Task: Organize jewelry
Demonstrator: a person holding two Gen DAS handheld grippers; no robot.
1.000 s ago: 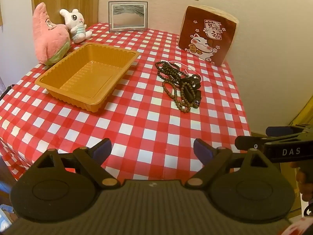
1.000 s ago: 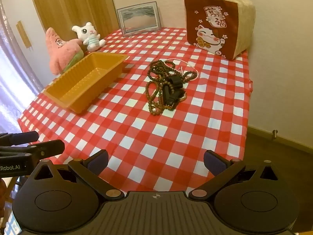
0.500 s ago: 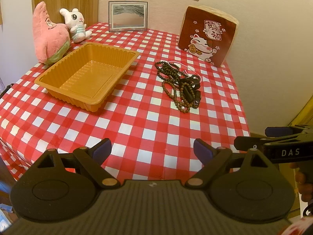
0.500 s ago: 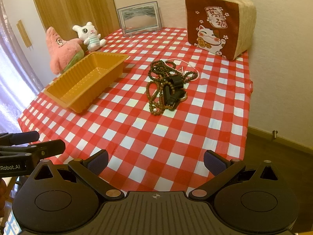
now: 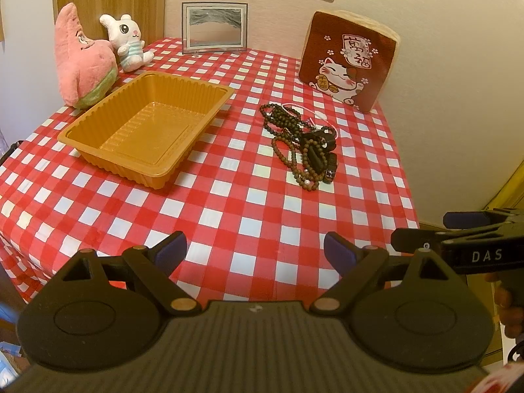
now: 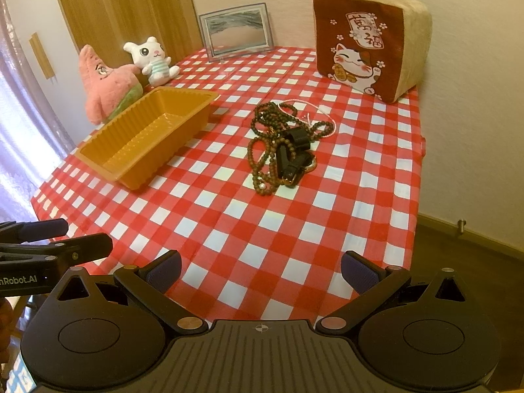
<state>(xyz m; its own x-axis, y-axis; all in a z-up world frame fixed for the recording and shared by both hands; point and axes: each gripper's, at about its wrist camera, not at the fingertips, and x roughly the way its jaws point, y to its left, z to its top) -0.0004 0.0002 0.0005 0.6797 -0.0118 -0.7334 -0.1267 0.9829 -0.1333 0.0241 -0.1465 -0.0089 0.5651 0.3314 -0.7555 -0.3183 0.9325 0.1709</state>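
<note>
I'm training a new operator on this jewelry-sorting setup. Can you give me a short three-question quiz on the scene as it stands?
1. True or false: the orange tray already holds jewelry.
2. Which lies nearest the jewelry pile? A) pink plush B) cat cushion C) picture frame
3. What state are the left gripper and right gripper in?

Key: 1. False, it is empty. 2. B. 3. Both open, holding nothing, over the near edge of the checked tablecloth.
</note>
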